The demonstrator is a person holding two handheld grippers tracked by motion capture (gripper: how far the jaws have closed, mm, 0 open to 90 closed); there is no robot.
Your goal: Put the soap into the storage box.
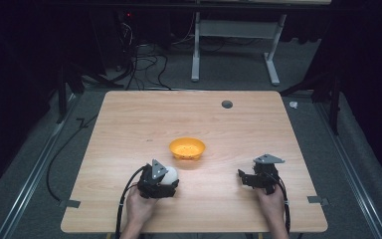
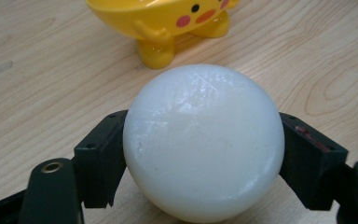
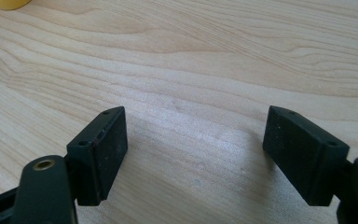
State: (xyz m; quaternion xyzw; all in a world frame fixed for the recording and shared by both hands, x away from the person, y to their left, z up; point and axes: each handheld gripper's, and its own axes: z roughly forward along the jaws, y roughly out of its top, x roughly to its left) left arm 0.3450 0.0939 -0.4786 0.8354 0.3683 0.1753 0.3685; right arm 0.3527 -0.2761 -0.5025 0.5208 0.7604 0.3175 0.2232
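My left gripper [image 1: 163, 182] pinches the white ball [image 2: 203, 142], one jaw pressed to each side, near the front edge of the table [image 1: 129, 114], left of its middle. Just beyond it stands the yellow duck-faced bowl [image 1: 187, 148], mid-table. My right gripper [image 1: 251, 178] hovers near the front right, jaws spread over bare wood.

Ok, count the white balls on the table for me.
1. The white ball sits between the jaws of the left gripper, both pads against its sides, just short of the yellow bowl. The right gripper stands open over bare table.
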